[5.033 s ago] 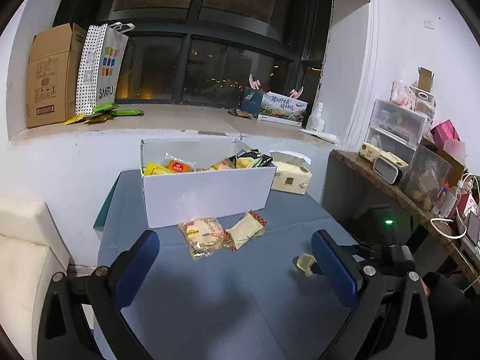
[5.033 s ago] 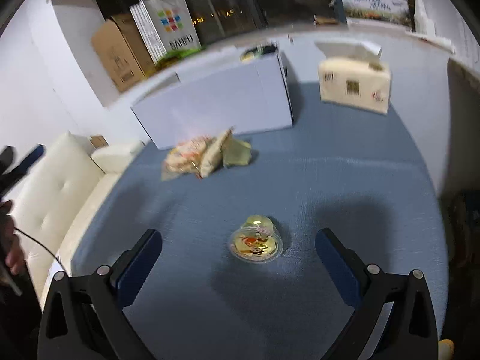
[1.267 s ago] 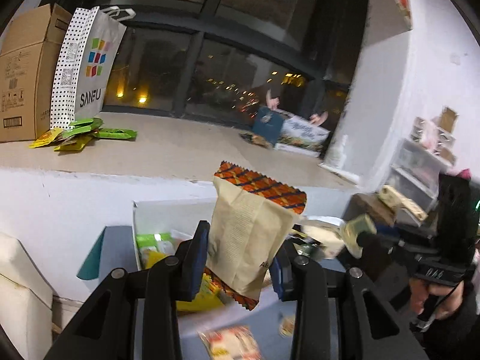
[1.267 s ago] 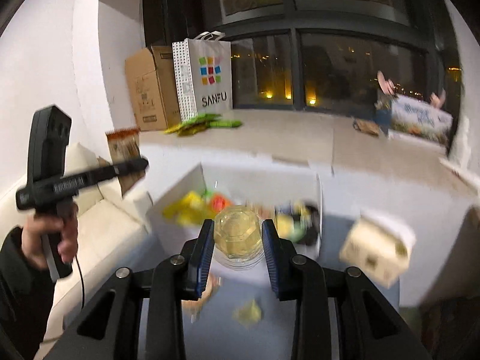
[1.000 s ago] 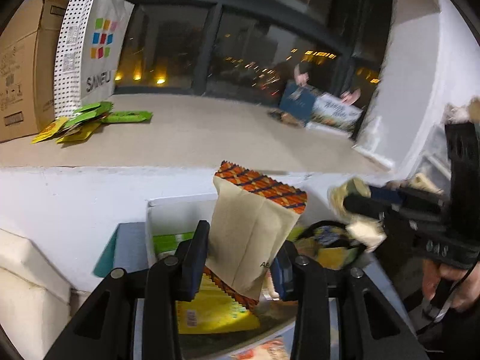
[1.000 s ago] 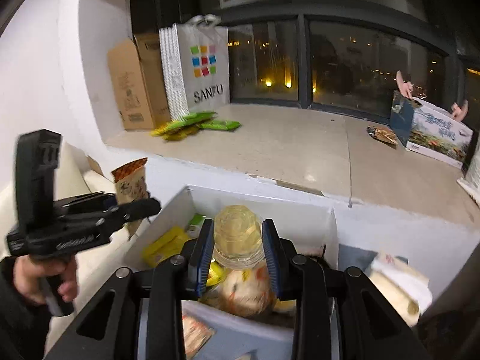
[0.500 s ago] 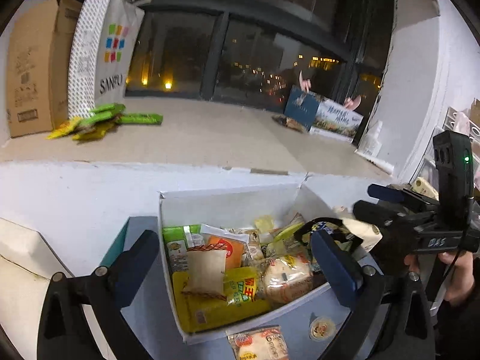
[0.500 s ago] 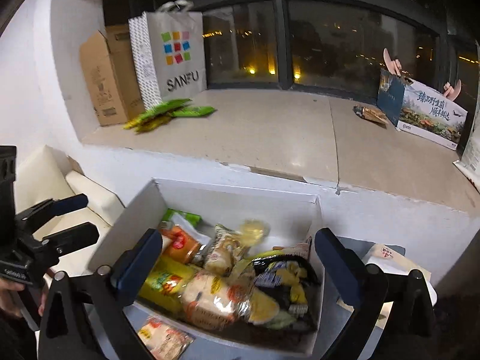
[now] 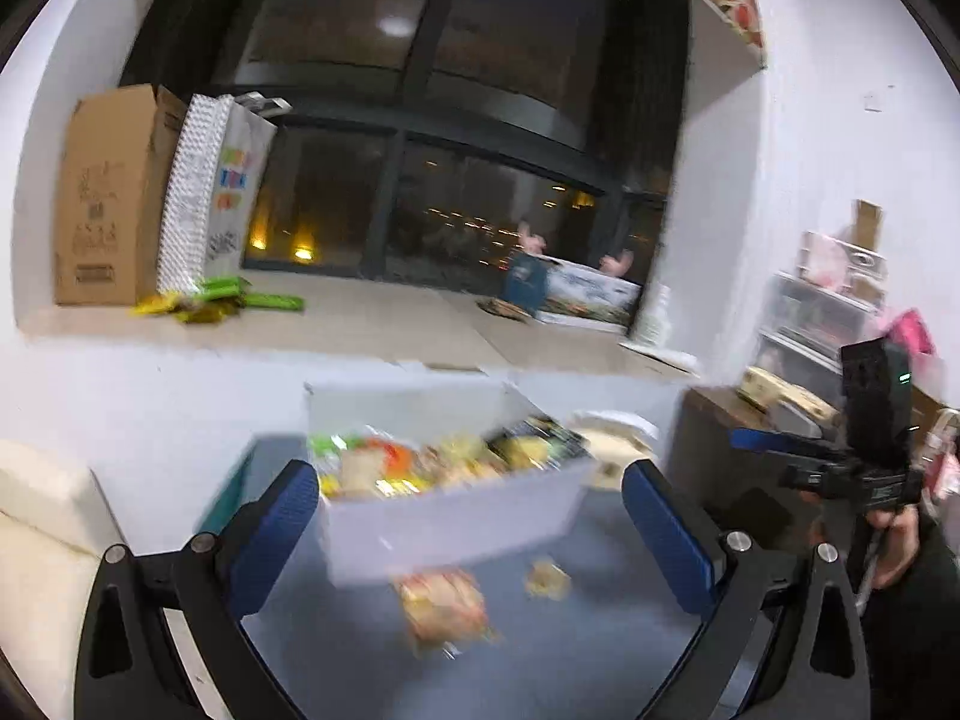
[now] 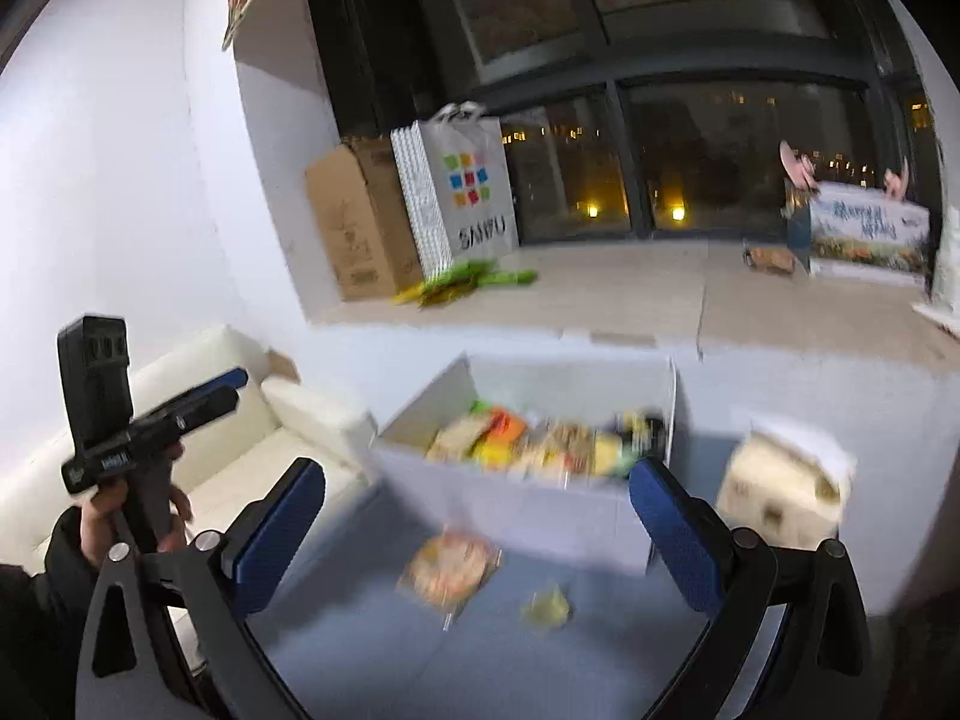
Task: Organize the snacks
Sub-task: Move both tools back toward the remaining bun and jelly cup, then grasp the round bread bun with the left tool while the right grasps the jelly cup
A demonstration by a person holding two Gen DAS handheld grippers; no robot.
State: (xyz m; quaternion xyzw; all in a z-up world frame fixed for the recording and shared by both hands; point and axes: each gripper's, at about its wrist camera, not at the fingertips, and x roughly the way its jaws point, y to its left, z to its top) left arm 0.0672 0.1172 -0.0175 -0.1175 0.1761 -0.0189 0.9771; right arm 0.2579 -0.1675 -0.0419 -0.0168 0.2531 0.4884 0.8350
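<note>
A white box [image 9: 456, 525] [image 10: 522, 507] packed with several snack packets stands at the far side of the blue table [image 9: 540, 660]. On the table in front of it lie an orange-yellow snack packet [image 9: 441, 603] [image 10: 450, 567] and a small yellowish wrapper [image 9: 546, 579] [image 10: 546, 606]. My left gripper [image 9: 468, 534] is open and empty, back from the box over the table. My right gripper [image 10: 474, 531] is also open and empty, likewise short of the box. Each gripper shows in the other's view, held in a hand: the right gripper [image 9: 780, 456], the left gripper [image 10: 231, 390].
A tissue box [image 10: 780, 480] sits right of the white box. The window ledge behind holds a cardboard carton [image 9: 102, 198], a white shopping bag [image 10: 462, 192], green packets [image 9: 240, 300] and a printed box [image 10: 864, 234]. A cream sofa [image 10: 240, 420] stands left, shelves [image 9: 828, 312] right.
Both grippers opened and dropped their loads, the tan packet and the jelly cup, into the white box. Both have since pulled back from the box, so it now looks smaller and farther.
</note>
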